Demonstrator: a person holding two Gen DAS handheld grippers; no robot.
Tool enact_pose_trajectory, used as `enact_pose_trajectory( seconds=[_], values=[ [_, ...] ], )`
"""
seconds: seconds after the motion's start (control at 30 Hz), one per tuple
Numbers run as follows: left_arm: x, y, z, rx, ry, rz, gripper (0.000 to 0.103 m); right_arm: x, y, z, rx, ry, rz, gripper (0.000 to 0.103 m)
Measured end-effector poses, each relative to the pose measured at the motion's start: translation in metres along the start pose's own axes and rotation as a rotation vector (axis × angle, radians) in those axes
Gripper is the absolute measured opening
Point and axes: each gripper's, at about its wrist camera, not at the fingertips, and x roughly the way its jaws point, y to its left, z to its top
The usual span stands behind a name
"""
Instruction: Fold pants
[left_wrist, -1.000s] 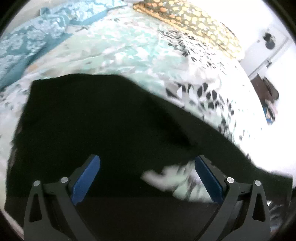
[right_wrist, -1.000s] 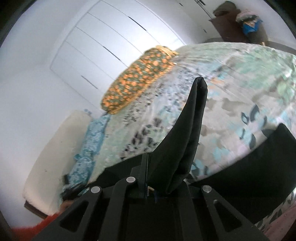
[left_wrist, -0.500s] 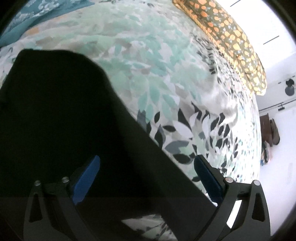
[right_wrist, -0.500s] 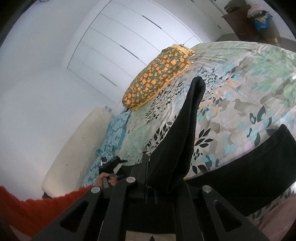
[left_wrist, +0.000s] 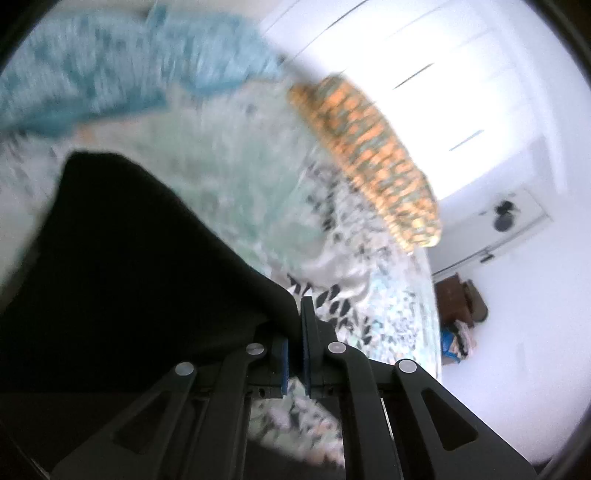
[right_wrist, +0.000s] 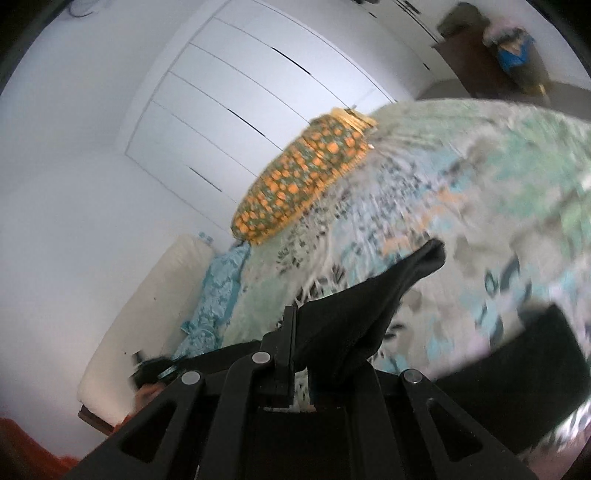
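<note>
The black pants (left_wrist: 122, 266) lie partly on the leaf-patterned bed cover (left_wrist: 258, 184). In the left wrist view my left gripper (left_wrist: 295, 317) is shut on an edge of the pants, the dark cloth spreading to the left. In the right wrist view my right gripper (right_wrist: 301, 325) is shut on another part of the pants (right_wrist: 369, 306), which rises in a bunched fold above the bed. A further stretch of the pants (right_wrist: 517, 365) lies at the lower right.
An orange spotted pillow (left_wrist: 373, 158) and teal pillows (left_wrist: 110, 81) lie at the head of the bed. White wardrobe doors (right_wrist: 240, 92) stand behind. A dark chest with clothes (left_wrist: 458, 310) stands by the wall. The person's orange sleeve (right_wrist: 22, 454) shows at the lower left.
My left gripper has closed on the pants' edge and lifted; it was open before. The fold held by my right gripper has dropped lower and slackened. Both views are motion-blurred.
</note>
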Motion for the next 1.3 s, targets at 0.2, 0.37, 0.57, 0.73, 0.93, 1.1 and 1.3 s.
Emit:
enact_pose_trajectory(
  seconds=[0.2, 0.37, 0.57, 0.73, 0.93, 1.1, 1.3],
  values=[
    [-0.032, 0.08, -0.127, 0.045, 0.212, 0.226, 0.005, 0.052, -0.069, -0.053, 0.123, 0.362, -0.361, 0.005],
    [0.004, 0.14, -0.183, -0.122, 0.327, 0.307, 0.004, 0.063, -0.106, -0.091, 0.128, 0.475, -0.523, 0.005],
    [0.01, 0.11, -0.184, -0.025, 0.354, 0.272, 0.004, 0.048, -0.101, -0.078, 0.049, 0.447, -0.561, 0.005],
    [0.011, 0.105, -0.206, 0.016, 0.428, 0.267, 0.004, 0.036, -0.135, -0.077, 0.207, 0.513, -0.569, 0.007],
    [0.011, 0.108, -0.208, 0.001, 0.442, 0.251, 0.004, 0.024, -0.142, -0.066, 0.242, 0.465, -0.476, 0.069],
    [0.013, 0.107, -0.209, 0.013, 0.444, 0.257, 0.004, 0.018, -0.15, -0.049, 0.291, 0.391, -0.409, 0.084],
    [0.014, 0.104, -0.21, 0.032, 0.444, 0.268, 0.004, 0.043, -0.159, -0.044, 0.227, 0.544, -0.442, 0.011]
  ],
)
